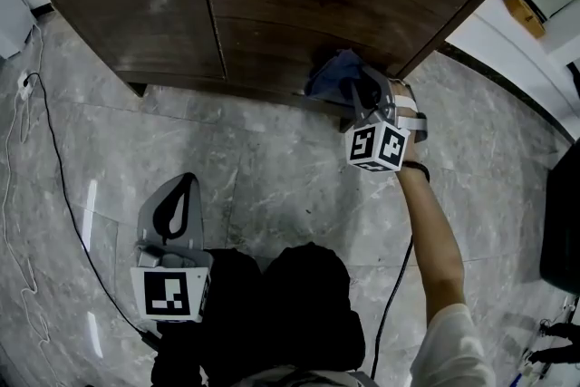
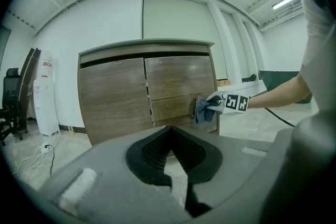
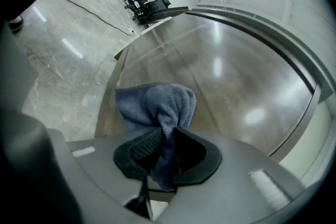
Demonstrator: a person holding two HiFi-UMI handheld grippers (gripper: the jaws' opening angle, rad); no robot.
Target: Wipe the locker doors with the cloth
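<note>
A low dark-wood locker (image 1: 272, 4) with two doors stands against the wall, also seen in the left gripper view as the locker (image 2: 142, 92). My right gripper (image 1: 361, 95) is shut on a blue-grey cloth (image 1: 333, 73) and presses it to the lower right corner of the right door. Up close, the cloth (image 3: 157, 107) bunches out of the shut jaws against the glossy door (image 3: 236, 81). My left gripper (image 1: 175, 208) hangs low over the floor, well back from the locker, its jaws closed with nothing in them. From there, the cloth (image 2: 202, 109) and right gripper (image 2: 216, 104) show at the door.
Grey marble floor (image 1: 272, 168) spreads before the locker. A black cable (image 1: 63, 195) and a white cable (image 1: 14, 149) trail along the left. Another black cord (image 1: 391, 304) hangs by the right arm. An office chair (image 2: 10, 97) and a white appliance (image 2: 46, 97) stand left of the locker.
</note>
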